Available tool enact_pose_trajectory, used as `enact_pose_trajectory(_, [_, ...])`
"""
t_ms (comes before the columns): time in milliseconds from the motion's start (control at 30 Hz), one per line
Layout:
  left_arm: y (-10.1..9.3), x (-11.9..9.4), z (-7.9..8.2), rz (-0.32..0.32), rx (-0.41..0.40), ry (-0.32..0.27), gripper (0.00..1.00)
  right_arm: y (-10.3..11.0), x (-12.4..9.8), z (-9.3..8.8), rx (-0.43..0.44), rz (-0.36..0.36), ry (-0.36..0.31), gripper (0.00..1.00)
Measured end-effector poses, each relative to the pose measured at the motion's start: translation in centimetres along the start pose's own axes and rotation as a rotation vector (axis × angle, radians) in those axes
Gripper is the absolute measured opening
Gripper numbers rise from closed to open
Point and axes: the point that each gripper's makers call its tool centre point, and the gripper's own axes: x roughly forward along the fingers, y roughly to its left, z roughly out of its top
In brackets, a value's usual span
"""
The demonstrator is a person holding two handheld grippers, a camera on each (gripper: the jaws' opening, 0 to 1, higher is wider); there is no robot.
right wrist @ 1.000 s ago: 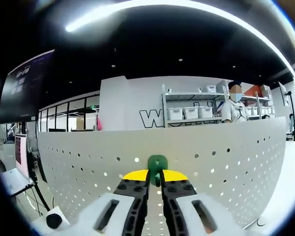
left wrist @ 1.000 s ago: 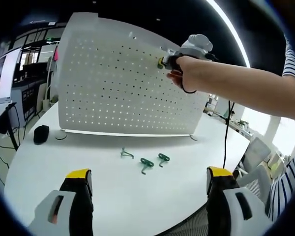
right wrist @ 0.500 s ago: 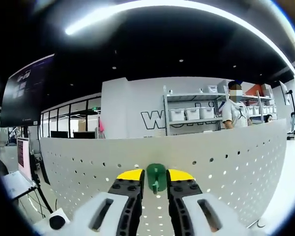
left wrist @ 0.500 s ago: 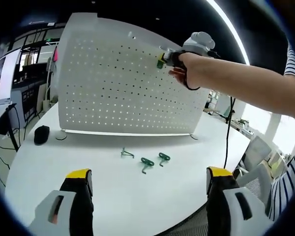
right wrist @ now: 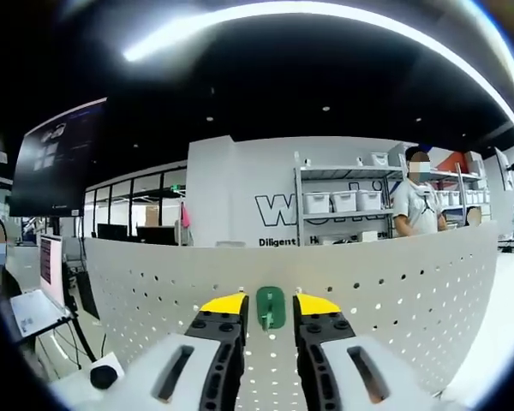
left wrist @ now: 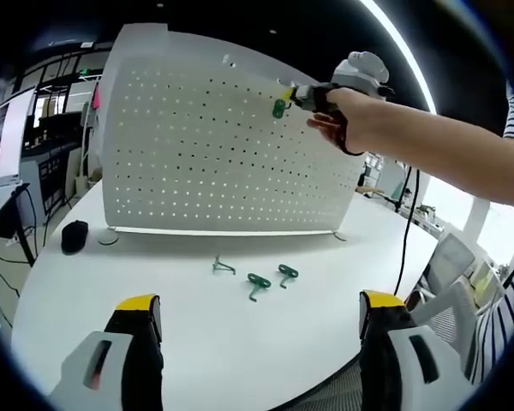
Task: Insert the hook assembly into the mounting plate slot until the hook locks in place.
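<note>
The small green plastic hook (right wrist: 270, 307) sits on the white perforated metal pegboard (left wrist: 197, 145), between the right gripper (right wrist: 271, 305)'s spread, released fingers, seemingly untouched. The left gripper (left wrist: 261, 318) hangs open above the white table (left wrist: 197, 325); three green hooks (left wrist: 257, 278) lie beyond its fingers

Light: glowing bright from a ceiling strip (right wrist: 325, 13), washing the table (left wrist: 197, 325) evenly.
Glare: blowing out behind the board (left wrist: 214, 145), at right.
Shadows: lying soft under hooks (left wrist: 257, 282).
Distortion: bending straight edges outward.
Focus: staying sharp centrally, softening edgeward.
</note>
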Motion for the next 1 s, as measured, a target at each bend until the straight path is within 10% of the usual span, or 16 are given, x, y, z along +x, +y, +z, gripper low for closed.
enact_pose_trajectory(1000, [-0.1, -0.2, 0.1, 0.002, 0.040, 0.004, 0.97, -0.1, -8.9, -4.8, -0.174, 0.131, 0.121, 0.22])
